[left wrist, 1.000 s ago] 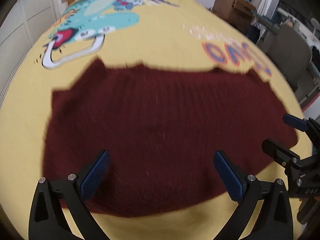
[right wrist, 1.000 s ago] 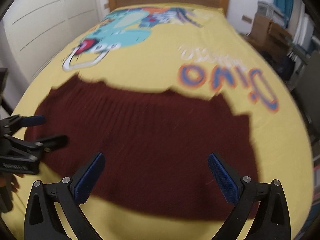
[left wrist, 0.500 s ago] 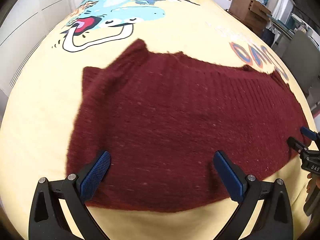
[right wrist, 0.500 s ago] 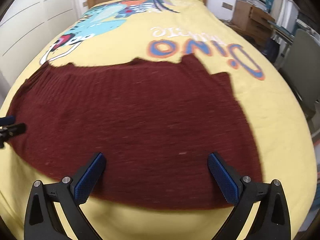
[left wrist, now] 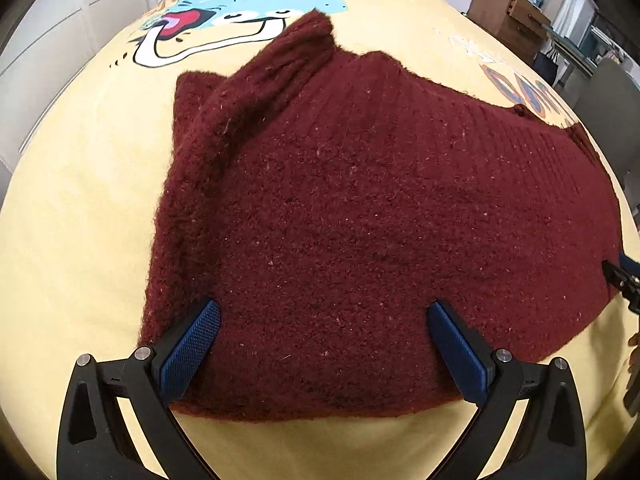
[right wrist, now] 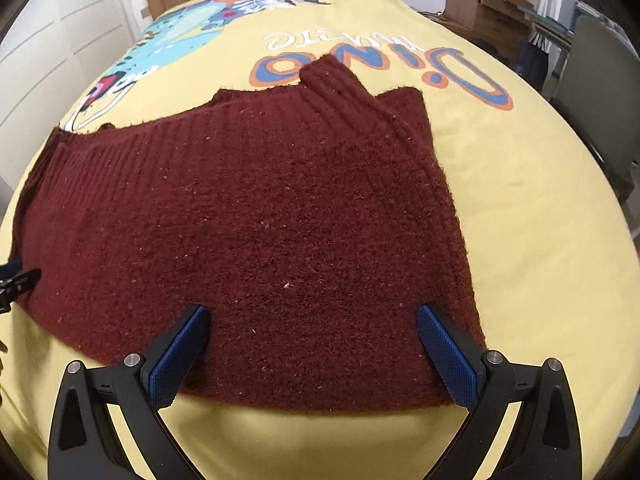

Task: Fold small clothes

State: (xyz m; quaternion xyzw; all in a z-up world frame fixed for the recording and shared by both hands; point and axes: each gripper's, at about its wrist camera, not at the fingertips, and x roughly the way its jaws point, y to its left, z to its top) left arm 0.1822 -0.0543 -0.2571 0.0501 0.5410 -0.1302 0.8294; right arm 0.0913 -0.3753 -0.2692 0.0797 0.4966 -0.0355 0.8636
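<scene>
Since both claws are hovering low over the near hem with nothing pinched yet, this looks like the setup for the first fold. The maroon knit sweater (left wrist: pixel 360 220) lies spread flat on the yellow cartoon-print bedspread (left wrist: pixel 72 240), sleeves tucked in across the body so a ribbed cuff pokes up around 12 o'clock in each view. The left claw (left wrist: pixel 320 356) has its blue pads spread wide over the hem at 6 o'clock, and the right claw (right wrist: pixel 312 356) is spread wide the same way; each one shows up as a sliver at the edge of the other's view. My guess on handling: it's a thick, fuzzy, floppy knit, soft and a bit heavy for its size, so it should grip fine on the textured pads but will sag and stretch if lifted from 1 point. I'd pinch the hem edge at both bottom corners, catching every layer, then carry it toward 12 o'clock evenly. Grabbing only the top layer could peel it apart.
</scene>
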